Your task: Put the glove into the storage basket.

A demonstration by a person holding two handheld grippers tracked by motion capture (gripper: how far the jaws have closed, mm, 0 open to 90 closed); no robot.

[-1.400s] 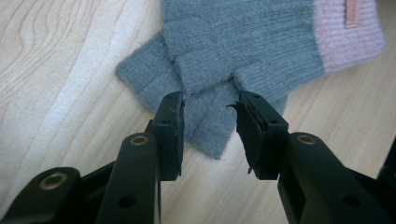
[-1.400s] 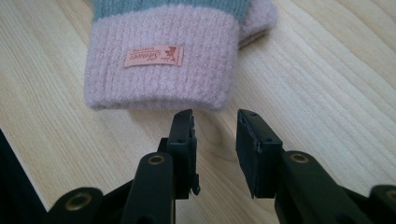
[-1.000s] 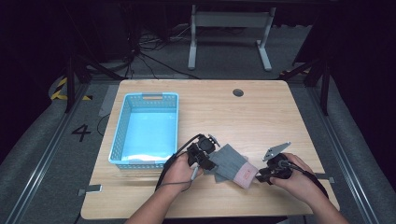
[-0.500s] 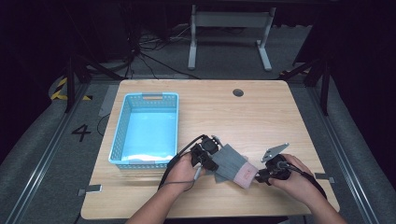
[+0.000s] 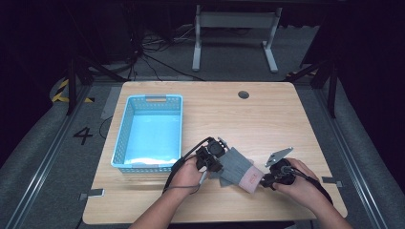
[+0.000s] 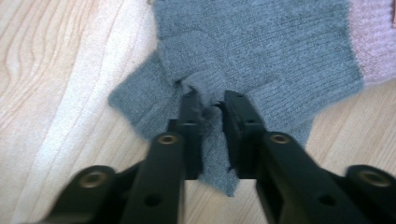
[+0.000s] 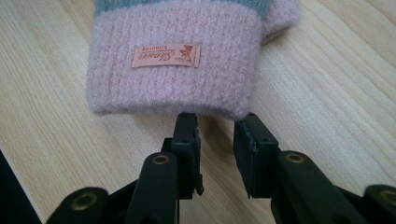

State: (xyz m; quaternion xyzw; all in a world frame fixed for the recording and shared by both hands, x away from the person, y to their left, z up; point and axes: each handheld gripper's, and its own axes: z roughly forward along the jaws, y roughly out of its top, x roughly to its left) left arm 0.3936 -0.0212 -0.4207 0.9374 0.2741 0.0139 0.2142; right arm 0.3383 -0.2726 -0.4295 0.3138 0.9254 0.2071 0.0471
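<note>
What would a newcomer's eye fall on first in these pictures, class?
A grey knitted glove with a pink cuff lies near the front of the wooden table, between a person's two hands. The left claw has just been closing and pinches a bunch of the grey knit, while the right claw sits open at the cuff's edge. A light blue basket stands to the left.

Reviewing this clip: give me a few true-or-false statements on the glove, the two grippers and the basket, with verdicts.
1. The left gripper pinches a fold of the grey glove. True; its jaws have just been closing.
2. The right gripper clamps the pink cuff. False: its jaws stand apart at the cuff's edge, nothing pressed between them.
3. The glove lies inside the blue basket. False: it lies on the wooden table, right of the basket.
4. The cuff carries a small sewn label. True.
</note>
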